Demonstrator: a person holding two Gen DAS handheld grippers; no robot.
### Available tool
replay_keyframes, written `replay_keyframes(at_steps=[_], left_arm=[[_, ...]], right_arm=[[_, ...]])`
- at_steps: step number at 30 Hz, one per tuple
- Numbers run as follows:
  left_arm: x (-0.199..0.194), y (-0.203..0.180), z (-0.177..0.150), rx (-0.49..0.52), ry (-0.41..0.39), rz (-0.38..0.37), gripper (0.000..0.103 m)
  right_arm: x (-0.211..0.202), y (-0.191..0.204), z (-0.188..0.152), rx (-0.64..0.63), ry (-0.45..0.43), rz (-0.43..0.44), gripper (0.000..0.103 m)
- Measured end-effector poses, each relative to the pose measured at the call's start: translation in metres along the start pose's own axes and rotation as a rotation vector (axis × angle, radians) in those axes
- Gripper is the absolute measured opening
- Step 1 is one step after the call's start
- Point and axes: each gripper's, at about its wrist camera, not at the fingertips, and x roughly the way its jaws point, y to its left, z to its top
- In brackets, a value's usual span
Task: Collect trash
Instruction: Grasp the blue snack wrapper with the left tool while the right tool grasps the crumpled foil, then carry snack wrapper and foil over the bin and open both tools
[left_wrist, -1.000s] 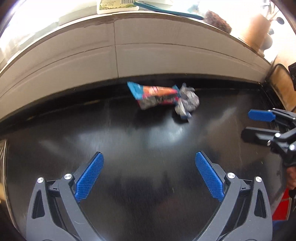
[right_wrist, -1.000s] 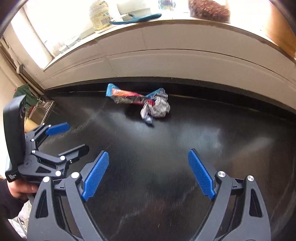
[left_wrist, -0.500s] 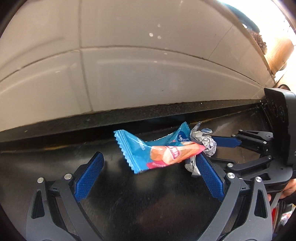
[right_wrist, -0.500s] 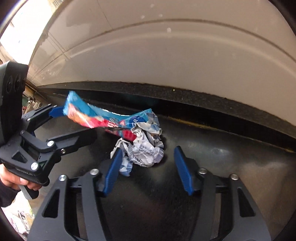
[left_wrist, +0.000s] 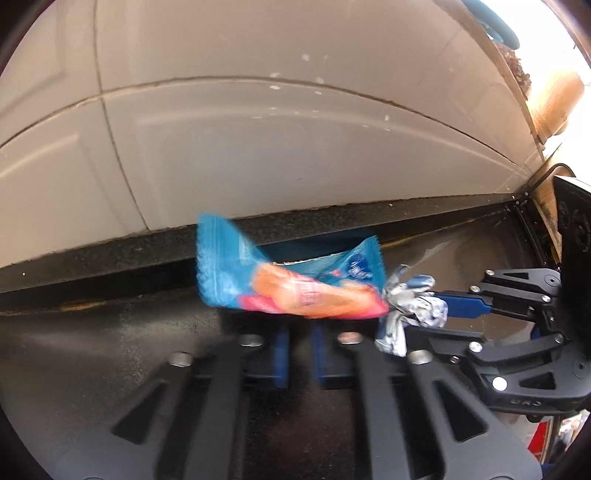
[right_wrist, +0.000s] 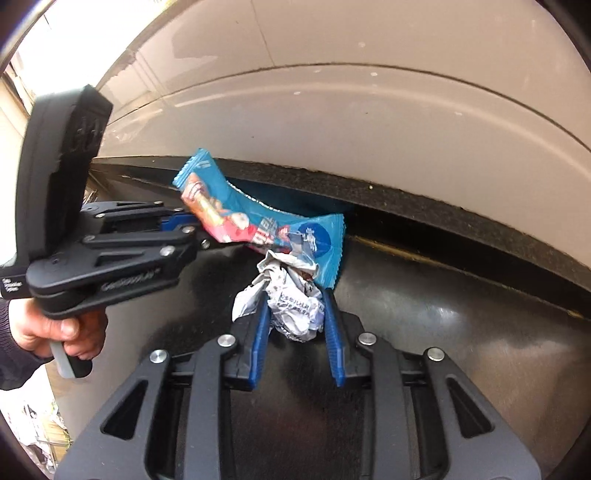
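Snack wrapper (left_wrist: 288, 284) blue with orange and pink print; crumpled foil wrapper (right_wrist: 295, 302) silver-white with dark lettering; gripper pads (right_wrist: 260, 332) blue; countertop (right_wrist: 443, 332) glossy black; wall tiles (left_wrist: 258, 129) beige.

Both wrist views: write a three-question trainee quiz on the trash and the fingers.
1. True or false: the blue snack wrapper lies flat on the black counter.
2. Which trash is the right gripper closed on?
A. blue snack wrapper
B. crumpled foil wrapper
C. nothing
3. Fill in: the left gripper fingers are nearly ____ under the snack wrapper.

Key:
1. False; it is raised off the counter, pinched at its lower edge.
2. B; the foil sits squeezed between the blue pads.
3. closed.
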Motion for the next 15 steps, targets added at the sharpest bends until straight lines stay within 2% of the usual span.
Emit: replay_keyframes(at_steps=[9, 15], left_arm=[[-0.045, -0.016, -0.019, 0.023, -0.048, 0.041, 0.001], [-0.099, -0.028, -0.056, -0.015, -0.091, 0.085, 0.001]], right_arm=[[-0.051, 0.011, -0.035, 0.021, -0.038, -0.01, 0.028], [-0.085, 0.028, -0.066, 0.007, -0.062, -0.014, 0.028]])
